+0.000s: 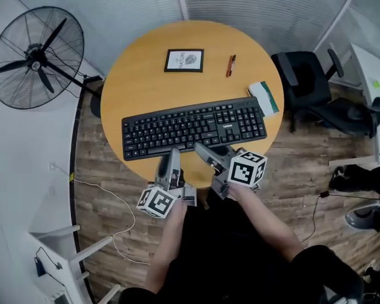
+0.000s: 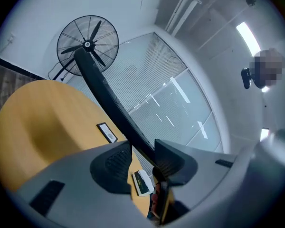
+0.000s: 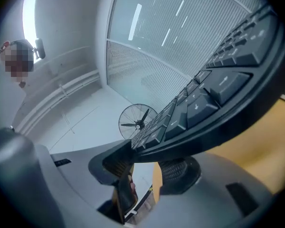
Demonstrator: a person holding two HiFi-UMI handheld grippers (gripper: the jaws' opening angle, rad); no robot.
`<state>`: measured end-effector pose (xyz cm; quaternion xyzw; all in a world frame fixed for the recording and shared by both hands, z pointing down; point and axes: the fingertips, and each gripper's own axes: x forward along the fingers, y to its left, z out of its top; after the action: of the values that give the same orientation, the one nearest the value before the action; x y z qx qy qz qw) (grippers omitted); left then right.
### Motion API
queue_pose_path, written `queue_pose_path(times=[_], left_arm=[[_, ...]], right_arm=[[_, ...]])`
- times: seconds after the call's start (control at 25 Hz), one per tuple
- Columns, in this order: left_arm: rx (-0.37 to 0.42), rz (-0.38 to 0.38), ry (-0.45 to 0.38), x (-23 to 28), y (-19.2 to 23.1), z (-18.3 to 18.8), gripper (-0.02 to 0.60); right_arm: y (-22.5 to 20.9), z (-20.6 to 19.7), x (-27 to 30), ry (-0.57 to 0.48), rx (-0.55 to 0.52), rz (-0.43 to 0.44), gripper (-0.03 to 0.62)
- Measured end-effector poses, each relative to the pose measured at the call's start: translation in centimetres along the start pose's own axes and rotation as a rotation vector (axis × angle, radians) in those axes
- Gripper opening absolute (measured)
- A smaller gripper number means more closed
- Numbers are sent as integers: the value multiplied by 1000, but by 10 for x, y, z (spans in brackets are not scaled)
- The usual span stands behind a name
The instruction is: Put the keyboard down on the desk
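A black fan (image 1: 35,59) stands left, an office chair (image 1: 306,76) right; a framed card (image 1: 184,60), pen (image 1: 230,65) and booklet (image 1: 264,98) lie between.

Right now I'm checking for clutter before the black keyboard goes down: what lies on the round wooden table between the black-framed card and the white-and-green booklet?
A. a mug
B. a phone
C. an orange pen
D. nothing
C: the head view shows an orange pen on the round wooden table, between the black-framed card and the white-and-green booklet.
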<state>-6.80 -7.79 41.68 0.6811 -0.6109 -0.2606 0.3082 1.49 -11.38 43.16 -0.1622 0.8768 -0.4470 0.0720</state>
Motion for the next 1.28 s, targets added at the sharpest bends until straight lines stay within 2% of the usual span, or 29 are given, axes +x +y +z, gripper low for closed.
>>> queue_pose_path(times=[0.36, 0.6, 1.28], left_arm=[[-50, 90, 27, -16, 36, -10, 127], [-75, 84, 36, -6, 56, -4, 129], [-137, 92, 171, 43, 136, 19, 129]], right_arm=[[-16, -34, 15, 72, 59, -25, 170], [-26, -36, 34, 84, 52, -43, 170], [-72, -39, 111, 91, 118, -150, 170]])
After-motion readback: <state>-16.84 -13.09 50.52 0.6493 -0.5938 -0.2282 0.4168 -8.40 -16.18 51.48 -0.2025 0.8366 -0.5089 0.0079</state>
